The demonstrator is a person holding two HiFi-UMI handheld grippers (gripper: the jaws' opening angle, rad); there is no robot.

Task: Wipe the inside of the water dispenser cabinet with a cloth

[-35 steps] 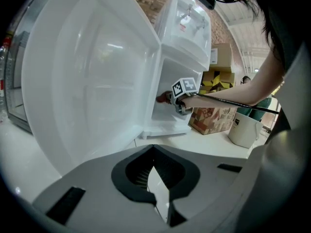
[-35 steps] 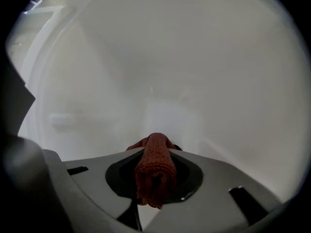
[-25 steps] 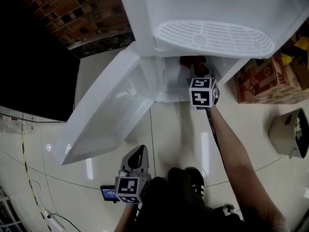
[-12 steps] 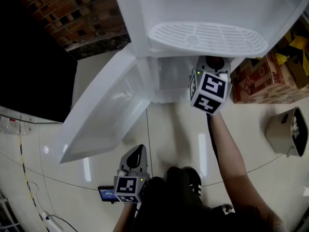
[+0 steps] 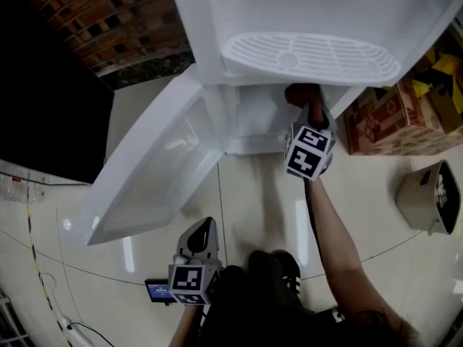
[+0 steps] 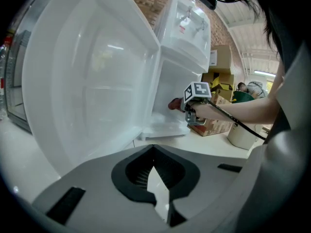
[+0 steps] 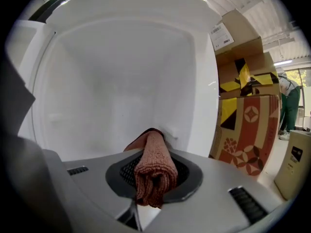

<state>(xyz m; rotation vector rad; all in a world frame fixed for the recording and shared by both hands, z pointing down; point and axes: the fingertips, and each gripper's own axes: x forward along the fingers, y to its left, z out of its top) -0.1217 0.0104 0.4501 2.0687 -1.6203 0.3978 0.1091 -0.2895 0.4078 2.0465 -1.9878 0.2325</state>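
Note:
The white water dispenser's lower cabinet (image 5: 257,118) stands open, its door (image 5: 155,172) swung out to the left. My right gripper (image 5: 307,110) reaches into the cabinet mouth, shut on a rolled reddish-brown cloth (image 5: 300,92). In the right gripper view the cloth (image 7: 155,152) sticks out past the right gripper (image 7: 151,178) toward the white back wall (image 7: 121,81), close to the right inner corner. The left gripper view shows the cloth (image 6: 175,104) at the cabinet opening. My left gripper (image 5: 205,231) hangs low by the person's knee, shut and holding nothing, well away from the cabinet.
The drip grille (image 5: 311,56) overhangs the opening. Cardboard boxes (image 5: 391,118) stand right of the dispenser, with a beige bin (image 5: 434,197) further right. A brick wall (image 5: 108,13) and a dark panel (image 5: 43,85) lie to the left. A small blue-screened device (image 5: 160,289) sits beside the left gripper.
The right gripper swung out to the right and up, then came back left into the cabinet mouth with the cloth. The left gripper has barely moved.

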